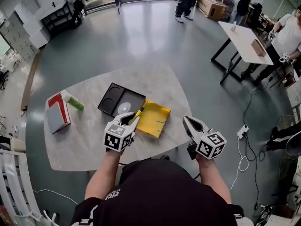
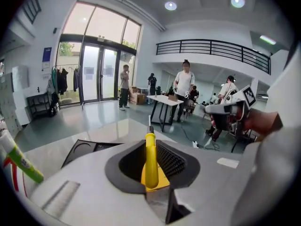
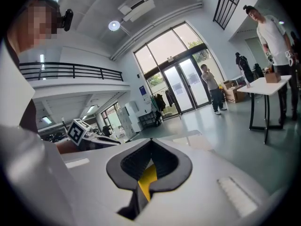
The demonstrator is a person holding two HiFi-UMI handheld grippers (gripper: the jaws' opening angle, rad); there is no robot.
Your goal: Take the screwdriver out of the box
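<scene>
Left gripper view: left gripper (image 2: 151,144) clamps yellow screwdriver (image 2: 151,166); right gripper view: right gripper (image 3: 151,142) closed, empty

Table (image 1: 89,145) and its load, listed from left edge to right edge.
Book (image 1: 57,116) lies at the left edge, with a tube (image 1: 74,101) just beside it on the far side. Tray (image 1: 113,98) sits near the middle, with a disc (image 1: 123,108) in its near right compartment. Open box (image 1: 154,118) lies touching the tray's right side, reaching toward the right edge. Left gripper (image 1: 133,118) hangs over the near edge before the tray and box, with the screwdriver (image 1: 137,115) between its jaws, above where the two meet. Right gripper (image 1: 189,123) hangs off the near right edge, right of the box.
</scene>
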